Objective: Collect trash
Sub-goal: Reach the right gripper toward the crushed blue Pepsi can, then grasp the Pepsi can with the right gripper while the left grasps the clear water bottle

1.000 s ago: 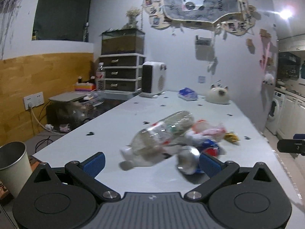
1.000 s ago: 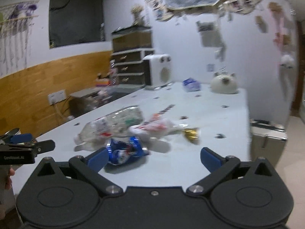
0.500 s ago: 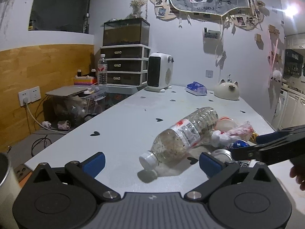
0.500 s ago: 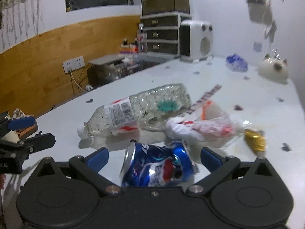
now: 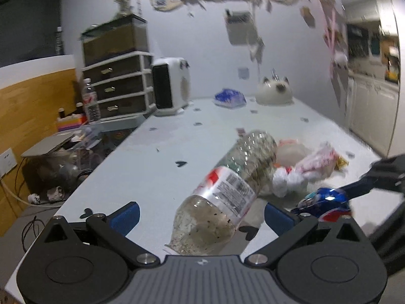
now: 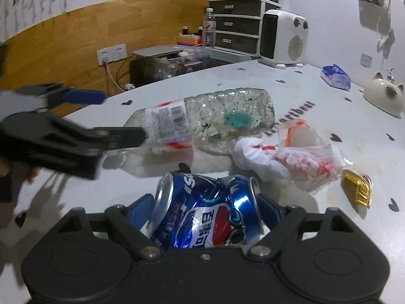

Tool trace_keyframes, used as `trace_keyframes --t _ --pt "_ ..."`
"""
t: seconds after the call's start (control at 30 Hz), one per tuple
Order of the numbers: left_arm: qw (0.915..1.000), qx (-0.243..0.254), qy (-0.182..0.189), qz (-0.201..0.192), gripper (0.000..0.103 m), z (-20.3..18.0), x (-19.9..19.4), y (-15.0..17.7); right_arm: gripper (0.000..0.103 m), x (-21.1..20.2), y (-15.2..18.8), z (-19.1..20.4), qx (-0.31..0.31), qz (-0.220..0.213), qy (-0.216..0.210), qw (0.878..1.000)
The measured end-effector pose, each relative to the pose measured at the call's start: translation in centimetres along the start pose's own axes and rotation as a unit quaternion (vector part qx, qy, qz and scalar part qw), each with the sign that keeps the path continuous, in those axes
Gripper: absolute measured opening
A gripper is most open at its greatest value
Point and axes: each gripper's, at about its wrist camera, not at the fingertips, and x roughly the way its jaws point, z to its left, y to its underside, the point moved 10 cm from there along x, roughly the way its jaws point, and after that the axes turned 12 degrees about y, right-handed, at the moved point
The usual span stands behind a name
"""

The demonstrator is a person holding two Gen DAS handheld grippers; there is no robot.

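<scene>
A: Right gripper (image 6: 205, 212) has just been closing its jaws, and the can (image 6: 202, 215) sits right between them. Half a second ago the blue pads stood wide of it; now they lie against both dented ends, so I'd call that a grip on the can, which rests on the table (image 6: 354, 131).

B: And the left gripper (image 5: 201, 215)?

A: Spread open, gripping nothing. It has swung in over the bottle (image 5: 227, 197); a second ago the bottle lay well ahead of it, and now the neck end lies between the pads, neither of which touches it. That view is blurred.

B: So two pickups at once?

A: That's my reading: can nearly secured, bottle lined up for a squeeze. The bottle is thin and crushed, so it may buckle or slip.

B: What's left behind them?

A: Just past the can and touching the bottle's side, a crumpled bag (image 6: 286, 159). Beside that, a small gold wrapper (image 6: 355, 190). Both untouched.

B: Farther back?

A: A blue tissue pack (image 6: 335, 76), a cat-shaped ornament (image 6: 384, 96) and a white heater (image 6: 283, 38), well apart from the pile.
</scene>
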Motion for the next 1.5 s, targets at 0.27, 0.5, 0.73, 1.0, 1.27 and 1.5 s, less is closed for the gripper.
trace_keyframes --t 0.27,0.5,0.73,1.0,1.27,1.5 --pt "0.9983 0.021 -0.016 0.051 0.073 0.7 1.6 2.9 0.083 -3.2 2.5 -1.3 -0.002 -0.011 0.012 1.0" --pt "0.9969 0.032 -0.026 0.068 0.035 -0.7 -0.1 4.7 0.078 -5.9 4.3 -2.9 0.046 -0.023 0.014 0.999" --pt "0.9985 0.01 -0.022 0.049 0.034 -3.3 -4.1 5.8 0.076 -8.4 6.4 -3.7 0.081 -0.032 0.008 0.996" --pt "0.9983 0.014 0.025 0.051 0.034 -9.0 -9.7 8.1 0.076 -12.5 9.0 -4.2 0.091 -0.051 0.006 0.995" --pt "0.993 0.012 0.091 0.075 0.035 -14.2 -14.7 10.8 0.075 -16.2 12.3 -4.8 0.091 -0.052 -0.001 0.995" --pt "0.9947 0.027 0.066 0.074 0.068 -15.2 -15.7 10.0 0.079 -17.8 14.1 -4.5 0.068 -0.025 -0.019 0.997"
